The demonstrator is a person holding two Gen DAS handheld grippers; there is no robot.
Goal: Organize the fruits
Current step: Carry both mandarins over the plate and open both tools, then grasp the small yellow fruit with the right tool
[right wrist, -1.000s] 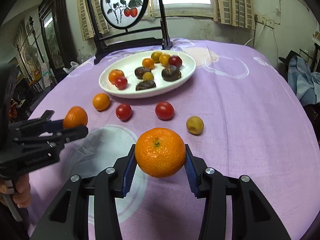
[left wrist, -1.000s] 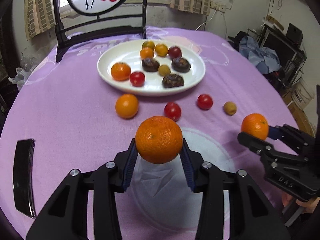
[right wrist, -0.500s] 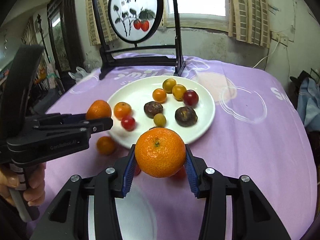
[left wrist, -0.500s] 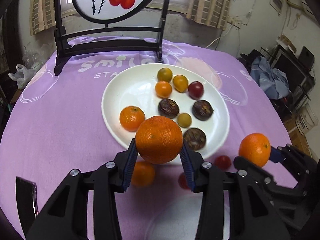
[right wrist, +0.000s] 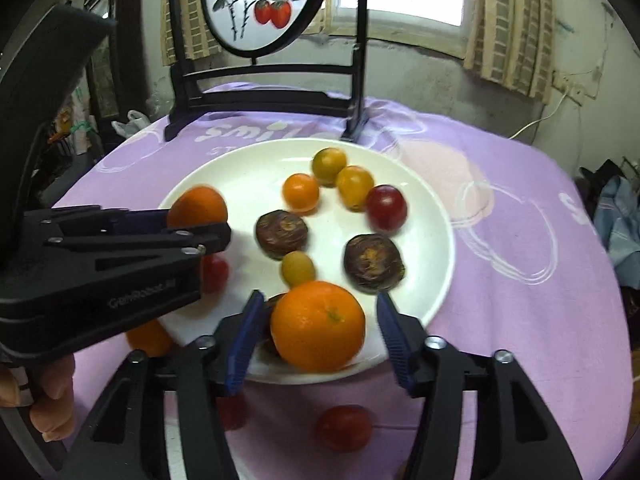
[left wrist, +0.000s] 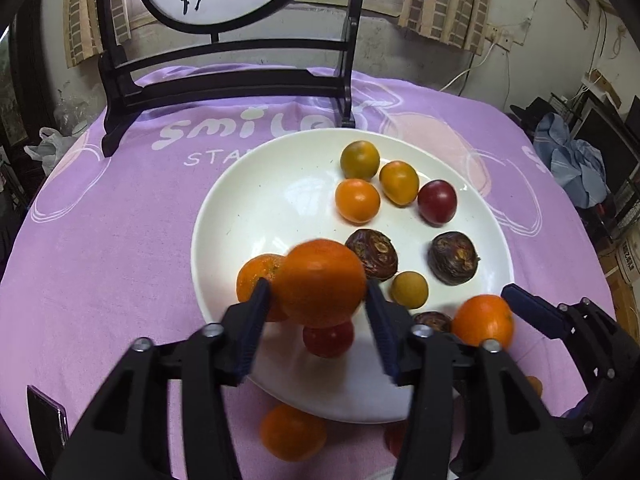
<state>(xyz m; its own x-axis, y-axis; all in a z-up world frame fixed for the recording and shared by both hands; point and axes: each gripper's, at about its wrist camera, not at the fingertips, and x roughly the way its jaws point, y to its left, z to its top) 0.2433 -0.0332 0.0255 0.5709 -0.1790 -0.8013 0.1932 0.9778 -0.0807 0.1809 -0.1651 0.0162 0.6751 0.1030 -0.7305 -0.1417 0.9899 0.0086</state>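
Observation:
A white plate [left wrist: 280,196] [right wrist: 432,216] on the purple cloth holds several small fruits. My left gripper [left wrist: 316,320] is open over the plate's near left; its orange [left wrist: 320,282] sits blurred between the spread fingers, clear of the pads, above another orange [left wrist: 256,272] and a red tomato [left wrist: 328,338]. My right gripper [right wrist: 318,336] is open over the plate's near edge; its orange [right wrist: 318,326] sits loose between the fingers, with a gap on the right. The right gripper shows in the left wrist view [left wrist: 492,320], the left gripper in the right wrist view [right wrist: 200,224].
An orange [left wrist: 292,432] and red tomatoes [right wrist: 344,428] lie on the cloth before the plate. A black wooden stand with a round painted screen [left wrist: 224,80] [right wrist: 264,96] stands behind the plate. A dark flat object [left wrist: 46,428] lies at the near left.
Both grippers moved forward over the plate and their jaws opened. Each orange has come free of the pads and looks blurred, dropping toward the plate.

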